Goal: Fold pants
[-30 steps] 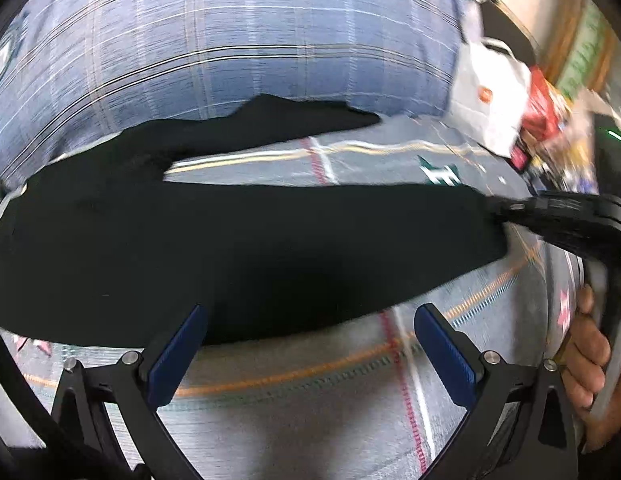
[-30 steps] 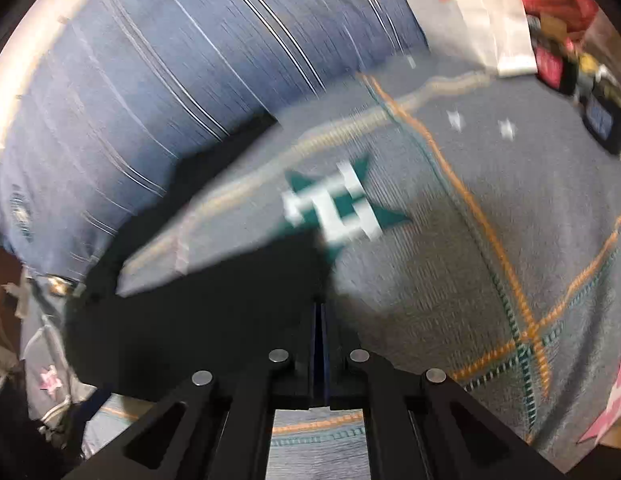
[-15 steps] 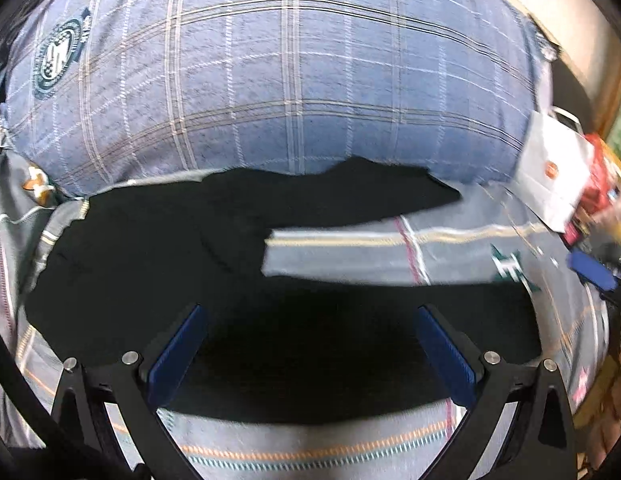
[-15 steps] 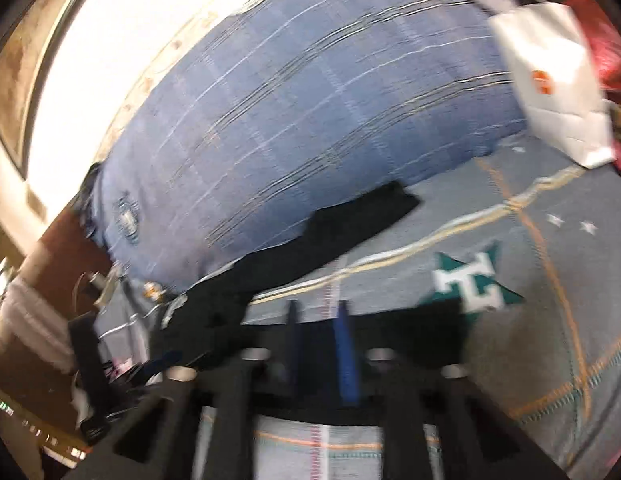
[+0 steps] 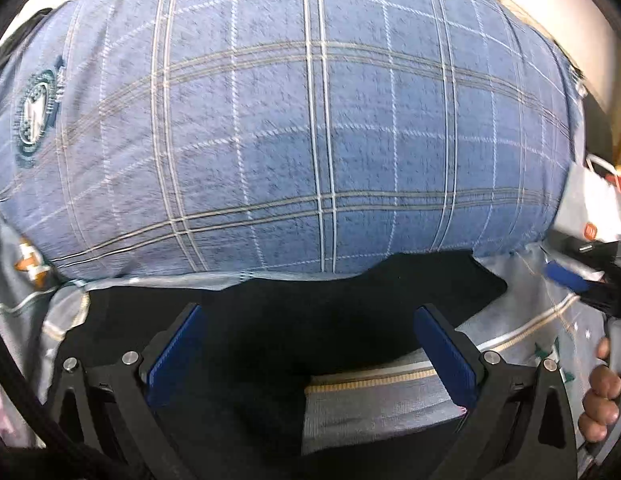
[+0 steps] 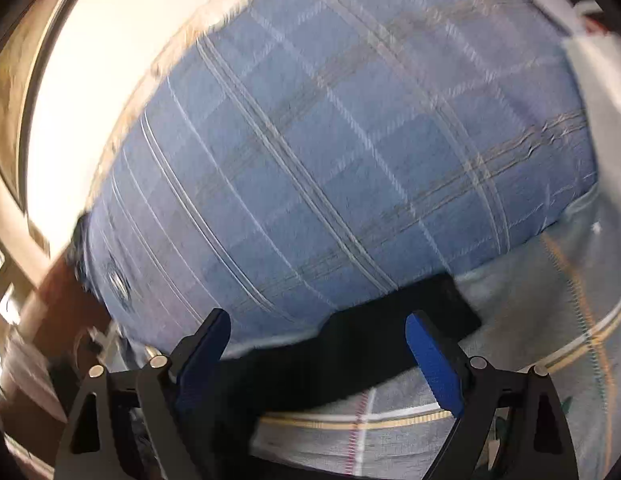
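Observation:
Black pants [image 5: 310, 312] lie flat on the grey striped bedsheet [image 5: 382, 408], just in front of a large pillow. One leg reaches right along the pillow's foot, and a strip of sheet shows between it and the nearer leg. My left gripper [image 5: 310, 356] hovers over the pants, open, with nothing between its blue pads. In the right wrist view the same pants [image 6: 370, 344] run across behind my right gripper [image 6: 318, 360]. Its jaws are opening wide and hold nothing. One blue pad [image 5: 568, 278] of the right gripper and a hand [image 5: 600, 400] show at the left view's right edge.
A big blue plaid pillow [image 5: 310, 120] fills the back of both views and borders the pants. A white paper bag [image 5: 590, 208] stands at the pillow's right end. A pale wall [image 6: 82, 92] and brown wooden furniture [image 6: 42, 320] lie to the left.
The right gripper, shut on the end of a pants leg a second ago, has let go and spread wide. Both grippers have moved toward the pillow and tilted up, so the pants sit lower in view.

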Motion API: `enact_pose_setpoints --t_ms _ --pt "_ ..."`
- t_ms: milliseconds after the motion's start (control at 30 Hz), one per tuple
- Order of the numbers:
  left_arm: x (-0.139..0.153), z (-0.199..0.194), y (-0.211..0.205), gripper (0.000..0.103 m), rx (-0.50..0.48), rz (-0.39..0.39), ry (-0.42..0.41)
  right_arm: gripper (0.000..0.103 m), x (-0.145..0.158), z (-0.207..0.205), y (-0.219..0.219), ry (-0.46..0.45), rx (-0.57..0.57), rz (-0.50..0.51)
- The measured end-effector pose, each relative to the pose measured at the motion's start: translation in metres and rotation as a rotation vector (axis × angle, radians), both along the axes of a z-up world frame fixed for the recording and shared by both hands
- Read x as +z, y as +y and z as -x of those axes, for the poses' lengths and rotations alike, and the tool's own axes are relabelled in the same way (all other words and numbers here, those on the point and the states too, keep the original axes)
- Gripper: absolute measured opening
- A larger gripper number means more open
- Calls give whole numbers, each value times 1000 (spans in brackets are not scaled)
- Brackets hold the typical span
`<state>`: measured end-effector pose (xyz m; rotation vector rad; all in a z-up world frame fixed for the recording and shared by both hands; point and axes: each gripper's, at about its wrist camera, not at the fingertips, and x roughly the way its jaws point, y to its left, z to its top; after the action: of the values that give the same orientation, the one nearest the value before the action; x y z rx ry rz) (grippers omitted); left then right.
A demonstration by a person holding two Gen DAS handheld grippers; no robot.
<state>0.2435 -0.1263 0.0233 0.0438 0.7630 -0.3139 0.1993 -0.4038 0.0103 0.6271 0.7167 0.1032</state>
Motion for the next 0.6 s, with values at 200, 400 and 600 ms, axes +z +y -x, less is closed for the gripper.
enact_pose_setpoints --t_ms 200,400,600 --pt "-27 -15 -12 103 -23 -31 73 90 -43 -17 -17 121 -10 -14" --pt "-34 -21 -3 103 -39 47 132 90 -46 -40 -42 187 -60 -19" --pt "-42 -28 10 103 -20 153 226 90 -60 -97 -56 337 -30 107"
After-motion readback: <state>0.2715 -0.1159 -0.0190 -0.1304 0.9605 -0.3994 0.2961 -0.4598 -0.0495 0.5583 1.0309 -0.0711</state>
